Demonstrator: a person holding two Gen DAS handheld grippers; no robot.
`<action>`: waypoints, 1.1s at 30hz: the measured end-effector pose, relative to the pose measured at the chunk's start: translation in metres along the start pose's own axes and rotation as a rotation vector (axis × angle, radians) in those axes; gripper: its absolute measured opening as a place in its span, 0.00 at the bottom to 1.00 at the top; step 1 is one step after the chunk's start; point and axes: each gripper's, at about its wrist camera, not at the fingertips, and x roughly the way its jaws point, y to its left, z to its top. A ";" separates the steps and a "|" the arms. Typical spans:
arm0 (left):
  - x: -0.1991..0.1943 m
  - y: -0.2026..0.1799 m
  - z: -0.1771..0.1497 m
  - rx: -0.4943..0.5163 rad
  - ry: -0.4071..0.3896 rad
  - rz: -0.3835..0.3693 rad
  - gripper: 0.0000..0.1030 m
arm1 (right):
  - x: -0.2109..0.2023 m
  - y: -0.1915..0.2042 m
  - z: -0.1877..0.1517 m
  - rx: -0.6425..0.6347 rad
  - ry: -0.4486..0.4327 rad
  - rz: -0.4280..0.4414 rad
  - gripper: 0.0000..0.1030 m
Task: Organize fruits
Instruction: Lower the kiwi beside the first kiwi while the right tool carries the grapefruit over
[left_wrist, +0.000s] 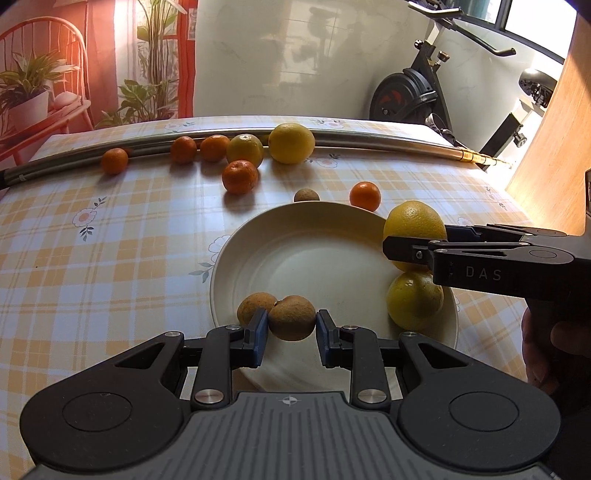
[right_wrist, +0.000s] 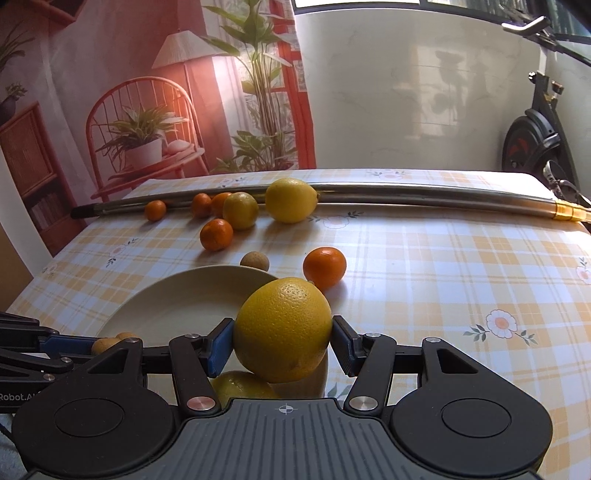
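Left wrist view: the left claw (left_wrist: 290, 325) is gripping a brown fruit (left_wrist: 291, 317) over the near rim of the plate (left_wrist: 295, 258), beside a second brown fruit (left_wrist: 255, 307). The right claw (right_wrist: 283, 341) is clamping a yellow orange (right_wrist: 283, 328) above the plate's right edge, where another yellow fruit (left_wrist: 414, 300) is lying.

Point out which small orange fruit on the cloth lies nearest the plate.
The lone mandarin just past the plate, beside the small brown fruit. The other four mandarins sit farther back, by the metal pole.
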 end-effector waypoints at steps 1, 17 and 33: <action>0.000 0.000 0.000 0.004 0.003 0.004 0.28 | 0.001 0.000 -0.001 0.002 -0.002 0.001 0.51; 0.006 0.000 -0.003 0.047 0.002 0.097 0.28 | 0.013 0.017 -0.007 -0.129 -0.034 -0.040 0.52; 0.001 -0.011 -0.010 0.073 -0.037 0.144 0.29 | 0.011 0.014 -0.013 -0.116 -0.021 -0.038 0.54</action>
